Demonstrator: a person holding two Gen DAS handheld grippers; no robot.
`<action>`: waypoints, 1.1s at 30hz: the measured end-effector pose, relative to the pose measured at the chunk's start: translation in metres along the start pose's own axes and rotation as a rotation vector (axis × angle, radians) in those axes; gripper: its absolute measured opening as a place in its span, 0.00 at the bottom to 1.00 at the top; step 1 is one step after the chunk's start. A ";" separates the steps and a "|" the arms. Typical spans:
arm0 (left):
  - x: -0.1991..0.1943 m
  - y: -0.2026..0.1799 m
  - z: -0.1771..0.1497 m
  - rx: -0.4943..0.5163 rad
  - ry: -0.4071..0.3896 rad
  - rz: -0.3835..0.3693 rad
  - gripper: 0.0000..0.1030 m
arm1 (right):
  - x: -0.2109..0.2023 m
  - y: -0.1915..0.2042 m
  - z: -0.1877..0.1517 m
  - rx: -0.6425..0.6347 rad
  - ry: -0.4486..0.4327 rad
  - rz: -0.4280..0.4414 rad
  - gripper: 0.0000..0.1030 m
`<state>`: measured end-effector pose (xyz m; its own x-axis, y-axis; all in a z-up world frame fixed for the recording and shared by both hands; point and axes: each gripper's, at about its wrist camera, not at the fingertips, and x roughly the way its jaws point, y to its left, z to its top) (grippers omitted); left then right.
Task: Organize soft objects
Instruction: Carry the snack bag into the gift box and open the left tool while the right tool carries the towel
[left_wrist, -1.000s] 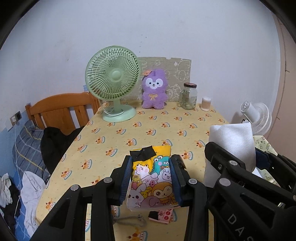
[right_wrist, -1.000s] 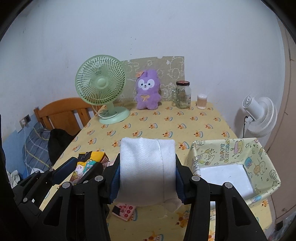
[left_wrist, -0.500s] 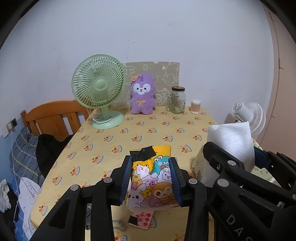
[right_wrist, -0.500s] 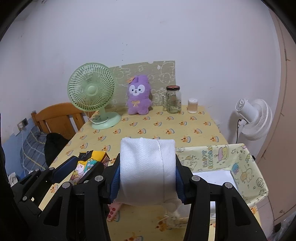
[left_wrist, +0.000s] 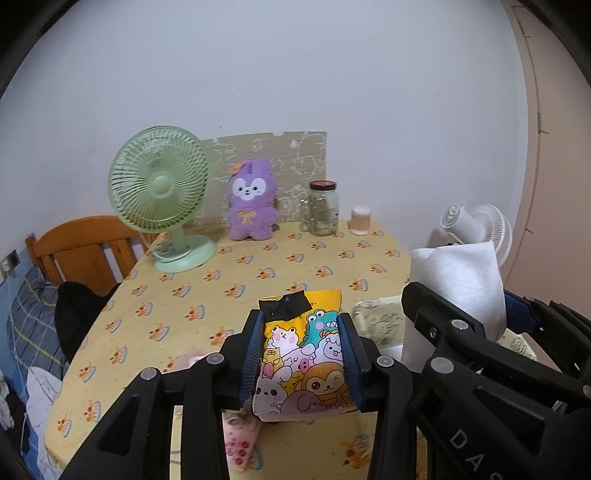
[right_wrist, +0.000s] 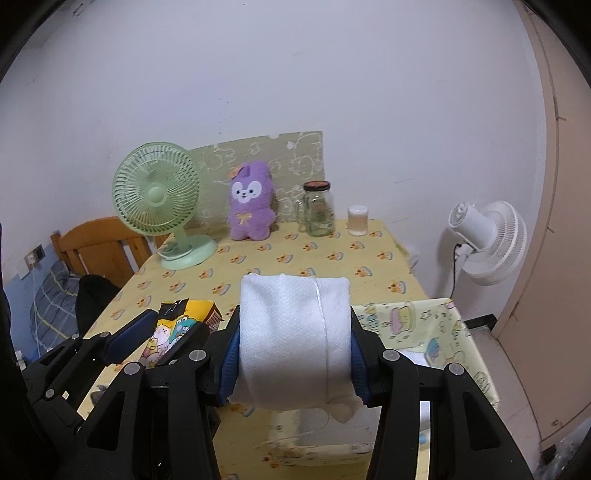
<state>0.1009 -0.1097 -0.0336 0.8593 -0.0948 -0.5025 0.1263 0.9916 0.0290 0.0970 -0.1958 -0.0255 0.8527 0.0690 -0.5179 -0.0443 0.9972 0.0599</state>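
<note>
My left gripper (left_wrist: 302, 354) is shut on a yellow cartoon-print pack (left_wrist: 303, 350), held upright above the near end of the table; the same pack (right_wrist: 173, 325) shows at the left in the right wrist view. Pressed between the blue pads of my right gripper (right_wrist: 293, 343) is a white soft tissue pack (right_wrist: 293, 336), also seen as the white pack (left_wrist: 458, 291) at the right in the left wrist view. A patterned fabric bin (right_wrist: 424, 325) stands at the table's near right corner, below and right of the tissue pack. A purple plush toy (right_wrist: 251, 203) sits at the far wall.
On the yellow tablecloth (right_wrist: 280, 258) stand a green desk fan (right_wrist: 162, 206), a glass jar (right_wrist: 319, 208) and a small candle (right_wrist: 357, 220). A pink-dotted pouch (left_wrist: 238, 443) lies under the left gripper. A wooden chair (right_wrist: 99, 247) is at the left, a white fan (right_wrist: 487, 240) at the right.
Both grippers have drawn back from the table with their packs still held; the fan, plush and jar look smaller and farther, and the table's near edge has come into view.
</note>
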 end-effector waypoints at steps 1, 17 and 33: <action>0.001 -0.003 0.001 0.003 0.000 -0.006 0.39 | 0.000 -0.005 0.000 0.003 -0.003 -0.008 0.51; 0.026 -0.056 0.009 0.048 0.024 -0.129 0.40 | 0.004 -0.058 0.003 0.034 -0.009 -0.100 0.51; 0.075 -0.090 -0.003 0.084 0.158 -0.214 0.46 | 0.037 -0.097 -0.011 0.072 0.065 -0.170 0.51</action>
<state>0.1525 -0.2057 -0.0764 0.7211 -0.2801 -0.6336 0.3434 0.9389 -0.0243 0.1272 -0.2892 -0.0594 0.8092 -0.0963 -0.5795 0.1366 0.9903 0.0263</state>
